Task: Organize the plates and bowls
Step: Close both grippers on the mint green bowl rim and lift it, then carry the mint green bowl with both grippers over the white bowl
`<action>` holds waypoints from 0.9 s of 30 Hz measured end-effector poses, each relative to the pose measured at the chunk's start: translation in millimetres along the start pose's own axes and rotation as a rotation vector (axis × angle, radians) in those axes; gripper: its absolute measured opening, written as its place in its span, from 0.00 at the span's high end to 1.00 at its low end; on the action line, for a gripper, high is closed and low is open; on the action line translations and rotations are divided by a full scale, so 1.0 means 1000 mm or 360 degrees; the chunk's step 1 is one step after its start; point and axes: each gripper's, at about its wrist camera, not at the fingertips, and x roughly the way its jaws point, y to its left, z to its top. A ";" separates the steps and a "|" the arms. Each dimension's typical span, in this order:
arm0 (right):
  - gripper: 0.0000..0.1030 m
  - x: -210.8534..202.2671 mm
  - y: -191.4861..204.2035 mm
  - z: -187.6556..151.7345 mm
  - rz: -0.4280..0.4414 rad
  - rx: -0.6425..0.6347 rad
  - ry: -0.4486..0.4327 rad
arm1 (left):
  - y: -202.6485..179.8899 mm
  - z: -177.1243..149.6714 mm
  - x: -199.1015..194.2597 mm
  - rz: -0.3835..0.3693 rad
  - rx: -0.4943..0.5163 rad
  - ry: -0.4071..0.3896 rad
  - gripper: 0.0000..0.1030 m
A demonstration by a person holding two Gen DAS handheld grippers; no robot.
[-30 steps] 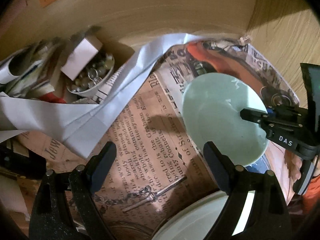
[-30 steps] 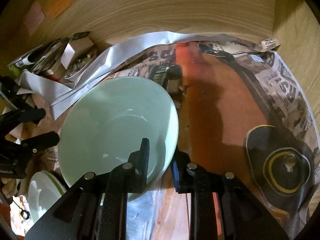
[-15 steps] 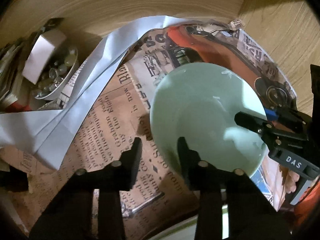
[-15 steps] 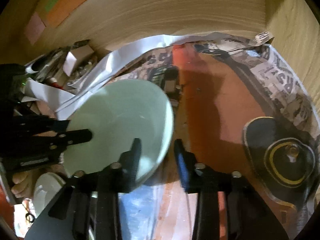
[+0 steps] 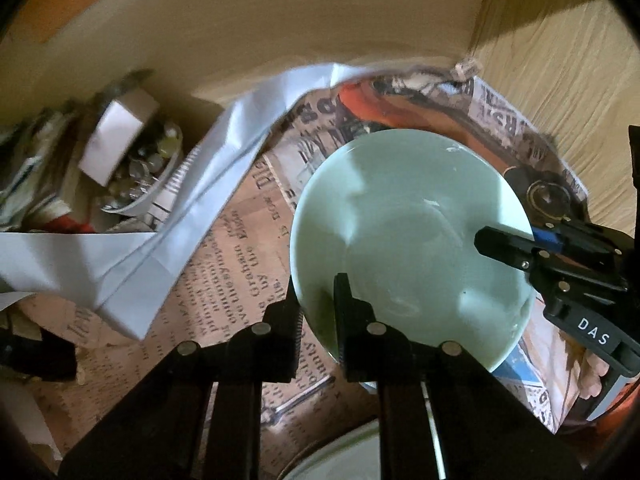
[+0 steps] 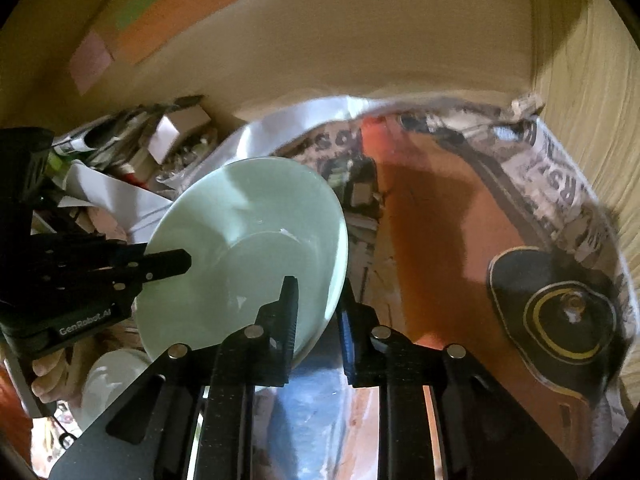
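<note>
Both grippers were matte black with round silver screws; the right gripper (image 5: 516, 248) bore white "DAS", the left gripper (image 6: 160, 264) "GenRobot.AI".

Both views are dim and warm, tinted yellow-brown, with black corners where the fisheye circle ends and straight edges bowing near the rim. The pale green bowl (image 5: 408, 240) is the brightest thing, carrying small white glints and soft grey shadows across its inside. A broad dark shadow lies on the orange newspaper (image 6: 432, 216) in the right wrist view. The clutter at the upper left of the left wrist view, around the white box (image 5: 116, 140), is smeared by blur. The black tongs read as near silhouettes.
</note>
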 end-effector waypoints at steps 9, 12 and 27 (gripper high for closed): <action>0.83 -0.043 0.032 0.002 0.0027 -0.0062 -0.0146 | 0.006 -0.019 -0.060 0.0017 -0.0017 -0.0216 0.86; 0.83 -0.054 0.045 -0.001 0.0036 -0.0088 -0.0174 | 0.009 -0.031 -0.083 0.0018 -0.0030 -0.0296 0.86; 0.83 -0.081 0.109 -0.024 0.0132 -0.0230 -0.0215 | 0.042 -0.099 -0.148 0.0029 -0.0160 -0.0459 0.86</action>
